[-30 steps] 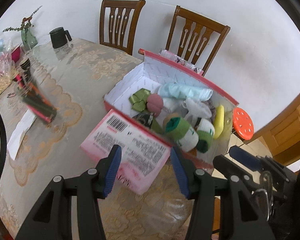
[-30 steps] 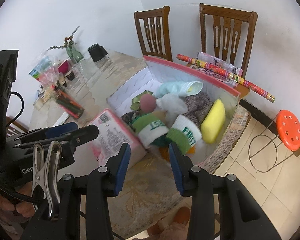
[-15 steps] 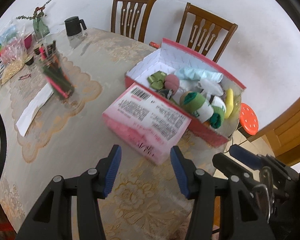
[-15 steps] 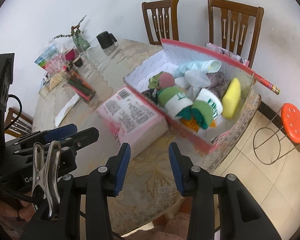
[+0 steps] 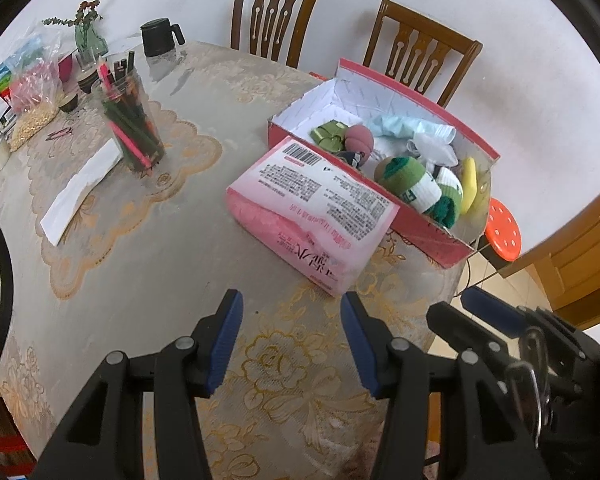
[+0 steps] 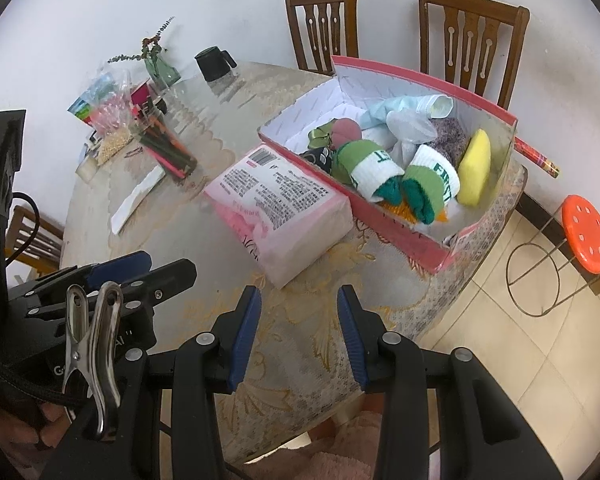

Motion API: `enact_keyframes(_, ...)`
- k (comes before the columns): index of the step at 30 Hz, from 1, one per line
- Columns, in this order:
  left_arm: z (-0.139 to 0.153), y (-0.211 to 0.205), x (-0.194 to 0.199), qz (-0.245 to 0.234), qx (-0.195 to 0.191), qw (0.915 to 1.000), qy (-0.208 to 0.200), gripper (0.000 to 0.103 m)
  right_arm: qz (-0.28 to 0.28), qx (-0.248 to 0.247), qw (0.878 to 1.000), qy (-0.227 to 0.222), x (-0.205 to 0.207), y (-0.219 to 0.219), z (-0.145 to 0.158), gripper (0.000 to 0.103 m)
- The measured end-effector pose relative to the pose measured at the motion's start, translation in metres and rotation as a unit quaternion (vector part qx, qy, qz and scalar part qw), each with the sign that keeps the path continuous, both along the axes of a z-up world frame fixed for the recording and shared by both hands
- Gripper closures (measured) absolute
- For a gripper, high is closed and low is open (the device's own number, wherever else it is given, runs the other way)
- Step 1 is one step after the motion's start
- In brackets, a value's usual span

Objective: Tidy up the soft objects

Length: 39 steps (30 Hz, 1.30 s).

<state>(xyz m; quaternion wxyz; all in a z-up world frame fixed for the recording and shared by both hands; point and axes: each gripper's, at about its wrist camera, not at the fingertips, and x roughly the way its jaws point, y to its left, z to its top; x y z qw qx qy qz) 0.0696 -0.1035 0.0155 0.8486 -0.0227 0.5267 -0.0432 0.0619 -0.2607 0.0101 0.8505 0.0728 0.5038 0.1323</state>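
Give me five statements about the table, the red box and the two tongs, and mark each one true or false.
1. Both tongs, left and right, are empty. True.
2. The pink packet lies inside the red box. False: it lies on the table, against the box's outer wall.
3. The yellow sponge is in the box. True.
4. The box is shut. False: it is open on top.
5. The clear cup holds spoons. False: it holds pencils.

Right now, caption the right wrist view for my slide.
Open right gripper over the table, facing a pink pack beside a red box full of socks.
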Motion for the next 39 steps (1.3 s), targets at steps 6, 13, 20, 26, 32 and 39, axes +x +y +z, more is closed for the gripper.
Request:
enact_keyframes(6,0.001,0.0005,-0.0038,-0.002,0.002,1.0,-0.002,0.05,-0.005,-0.002,1.0,0.001,-0.0042,0.002,0.0007,0.062)
enact_keyframes(13,0.0011,0.0011,-0.0047,-0.002,0.002,1.0,-0.002,0.05,-0.005,-0.003,1.0,0.001,-0.0052,0.0024,0.0014,0.062)
enact_keyframes(20,0.0015,0.0019,-0.0059,-0.002,0.002,1.0,-0.003,0.05,-0.005,-0.004,1.0,0.0,-0.0058,0.0029,0.002,0.062)
enact_keyframes(26,0.0018,0.0025,-0.0066,-0.002,0.001,1.0,-0.002,0.05,-0.005,-0.004,1.0,0.001,-0.0058,0.0029,0.0018,0.062)
enact_keyframes(32,0.002,0.0028,-0.0074,-0.003,0.0,1.0,-0.001,0.05,-0.007,-0.007,1.0,0.004,-0.0068,0.0016,0.0031,0.062)
enact_keyframes(39,0.0022,0.004,-0.01,-0.001,-0.003,1.0,0.002,0.05,-0.007,-0.008,1.0,0.01,-0.0044,-0.0004,0.0002,0.062)
